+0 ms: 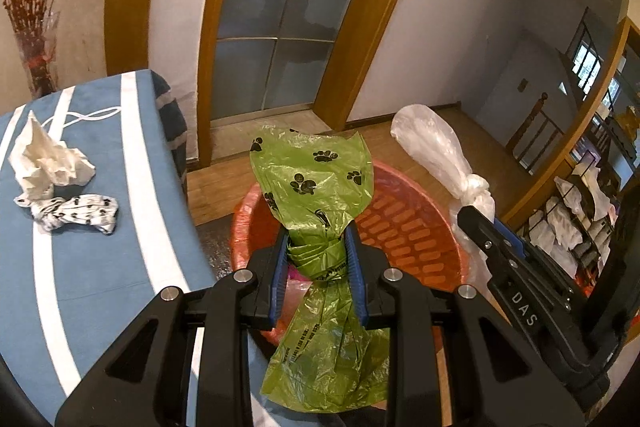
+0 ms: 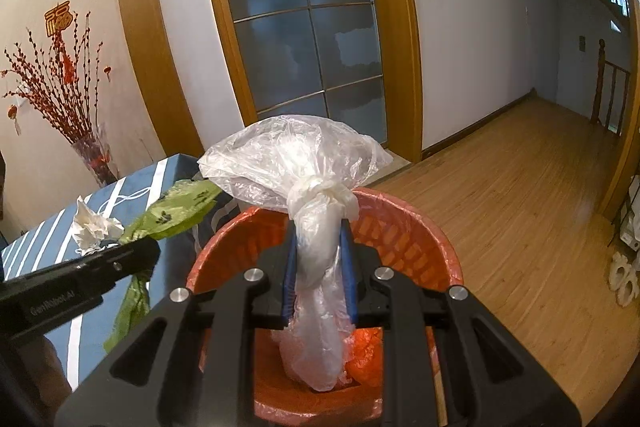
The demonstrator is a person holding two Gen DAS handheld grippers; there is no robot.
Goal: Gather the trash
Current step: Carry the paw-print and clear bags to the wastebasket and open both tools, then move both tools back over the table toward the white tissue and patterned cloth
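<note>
My left gripper [image 1: 317, 235] is shut on a knotted green bag with black paw prints [image 1: 316, 183] and holds it above the orange trash basket [image 1: 416, 227]. My right gripper [image 2: 319, 227] is shut on a knotted clear plastic bag [image 2: 296, 155] and holds it over the same basket [image 2: 400, 223]. The clear bag [image 1: 436, 147] and the right gripper show at the right of the left wrist view. The green bag [image 2: 176, 211] shows at the left of the right wrist view. A crumpled white tissue [image 1: 48, 159] and a knotted white spotted bag [image 1: 76, 213] lie on the blue striped table [image 1: 100, 267].
A white cord [image 1: 84, 117] lies at the table's far side. A vase of red branches [image 2: 60, 87] stands behind the table. A glass door with a wooden frame [image 2: 304, 27] is beyond the basket. Wooden floor [image 2: 520, 207] spreads to the right. A rack of items [image 1: 580, 219] stands far right.
</note>
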